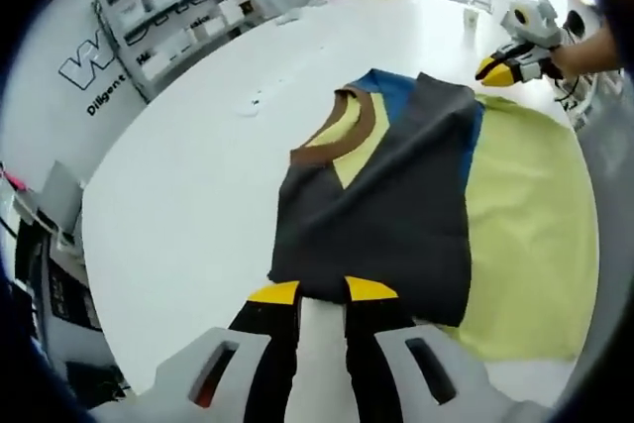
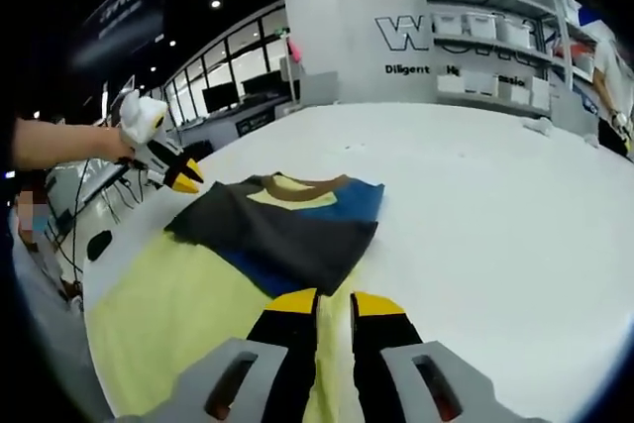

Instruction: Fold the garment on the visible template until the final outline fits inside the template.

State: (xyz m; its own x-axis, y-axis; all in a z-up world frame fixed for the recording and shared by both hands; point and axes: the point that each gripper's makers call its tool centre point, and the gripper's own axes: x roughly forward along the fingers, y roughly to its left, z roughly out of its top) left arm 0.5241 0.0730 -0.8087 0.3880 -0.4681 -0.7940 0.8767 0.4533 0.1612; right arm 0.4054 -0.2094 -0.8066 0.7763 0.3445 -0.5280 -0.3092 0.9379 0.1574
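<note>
A soft grey, blue and yellow garment (image 1: 381,195) with a brown neckband lies partly folded on the pale yellow template (image 1: 530,215) atop a white table (image 1: 188,185), both the left gripper (image 1: 322,291) and right gripper (image 2: 325,300) narrowly parted and empty, another fold seemingly due.

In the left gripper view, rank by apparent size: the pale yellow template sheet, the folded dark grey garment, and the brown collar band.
1. White table
2. Pale yellow template sheet and folded dark grey garment: too alike to rank
3. Brown collar band
</note>
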